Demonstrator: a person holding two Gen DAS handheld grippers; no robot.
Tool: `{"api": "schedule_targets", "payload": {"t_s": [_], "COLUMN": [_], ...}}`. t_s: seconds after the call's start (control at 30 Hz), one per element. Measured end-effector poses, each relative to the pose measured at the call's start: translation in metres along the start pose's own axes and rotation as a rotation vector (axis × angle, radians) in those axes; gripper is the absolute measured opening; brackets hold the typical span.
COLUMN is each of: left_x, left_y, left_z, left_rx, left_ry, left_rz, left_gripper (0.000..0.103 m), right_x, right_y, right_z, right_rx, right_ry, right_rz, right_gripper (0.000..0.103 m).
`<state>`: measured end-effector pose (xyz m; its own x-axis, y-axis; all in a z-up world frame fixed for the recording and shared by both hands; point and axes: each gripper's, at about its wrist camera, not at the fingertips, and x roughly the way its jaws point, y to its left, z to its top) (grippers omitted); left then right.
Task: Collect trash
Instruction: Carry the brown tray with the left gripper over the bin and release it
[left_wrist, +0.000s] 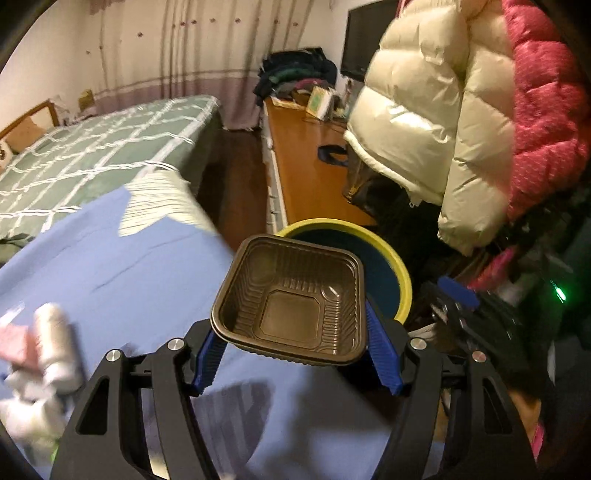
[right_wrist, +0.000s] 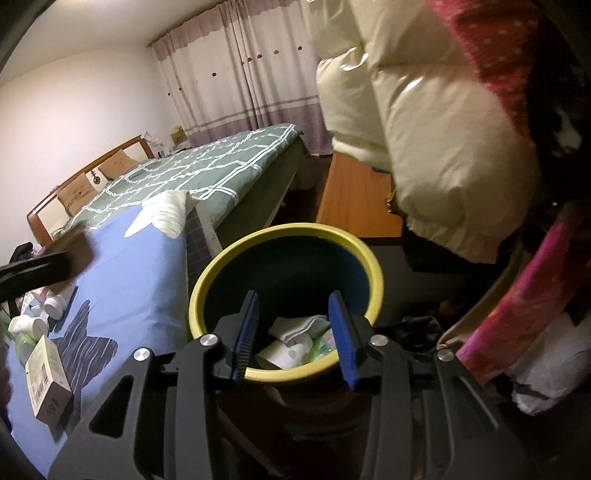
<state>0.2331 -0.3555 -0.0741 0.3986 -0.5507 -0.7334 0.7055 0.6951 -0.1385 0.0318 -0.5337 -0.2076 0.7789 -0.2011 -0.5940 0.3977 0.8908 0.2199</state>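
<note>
My left gripper (left_wrist: 291, 350) is shut on a brown plastic food tray (left_wrist: 291, 299) and holds it in the air above the blue sheet, next to the yellow-rimmed bin (left_wrist: 400, 280). In the right wrist view my right gripper (right_wrist: 293, 314) is open and empty, hovering over the mouth of the bin (right_wrist: 214, 280), which holds white and green paper trash (right_wrist: 299, 339). The left gripper with the blurred tray (right_wrist: 70, 251) shows at the left edge. White bottles (right_wrist: 55, 302) and a cardboard box (right_wrist: 48, 380) lie on the blue sheet.
A blue sheet (left_wrist: 129, 266) covers the near surface, with a blurred white bottle (left_wrist: 59, 339) on it. A green checked bed (right_wrist: 207, 166) lies behind. Cream and pink puffer jackets (left_wrist: 443, 122) hang at the right above a wooden desk (left_wrist: 306, 166). Clutter fills the floor on the right.
</note>
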Motion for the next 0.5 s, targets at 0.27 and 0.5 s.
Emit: {"api": "schedule_targets", "payload": {"t_s": [0.27,0.5], "left_x": [0.088,0.137], "left_y": [-0.034,-0.050], "left_z": [0.038,0.052], "left_rx": [0.008,0.008], "left_ry": [0.091,0.115], "left_rz": [-0.003,0.013], "left_gripper": [0.068,0.096], "right_x": [-0.004,0.001], "right_y": [-0.024,-0.034], "right_z": [-0.006,-0.013], "right_rx": [0.029,0.045], "right_ry": [0.002,0.022], "right_rz": [-0.016,-0.030], "right_gripper": [0.041,0.042]}}
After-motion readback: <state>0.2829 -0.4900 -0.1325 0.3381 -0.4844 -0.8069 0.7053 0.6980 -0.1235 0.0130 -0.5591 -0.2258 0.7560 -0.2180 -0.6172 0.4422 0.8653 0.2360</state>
